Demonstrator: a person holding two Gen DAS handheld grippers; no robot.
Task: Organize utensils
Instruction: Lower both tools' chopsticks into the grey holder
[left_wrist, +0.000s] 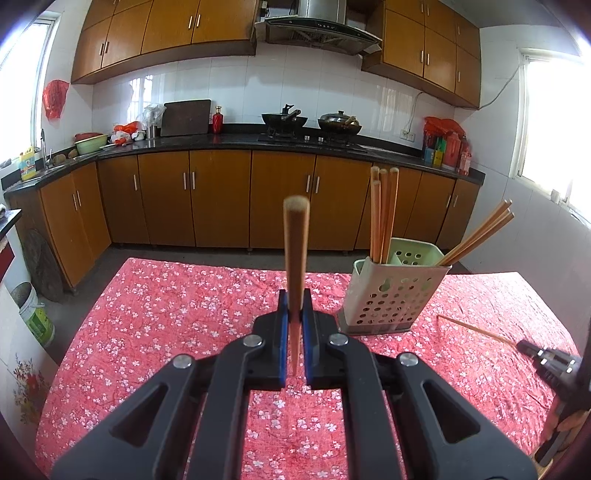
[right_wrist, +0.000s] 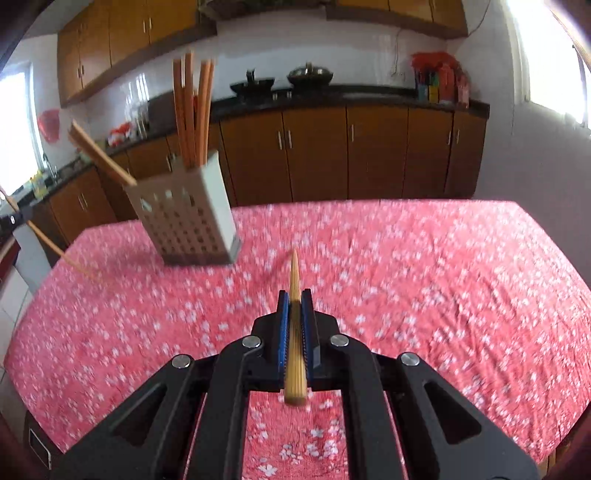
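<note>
My left gripper (left_wrist: 294, 301) is shut on a wooden chopstick (left_wrist: 294, 251) that points up and forward above the table. A pale green perforated utensil holder (left_wrist: 391, 290) stands to its right with several chopsticks (left_wrist: 384, 210) in it, some upright, some leaning right. My right gripper (right_wrist: 294, 301) is shut on another chopstick (right_wrist: 294, 325), thin tip forward over the cloth. The holder (right_wrist: 184, 218) shows ahead to the left in the right wrist view. The right gripper (left_wrist: 550, 360) with its chopstick (left_wrist: 476, 328) also shows at the right edge of the left wrist view.
The table (left_wrist: 166, 314) wears a red floral cloth. Beyond it are wooden kitchen cabinets (left_wrist: 221, 199), a dark counter with woks (left_wrist: 284, 120) and bottles (left_wrist: 448, 147). A bucket (left_wrist: 35, 314) stands on the floor at left.
</note>
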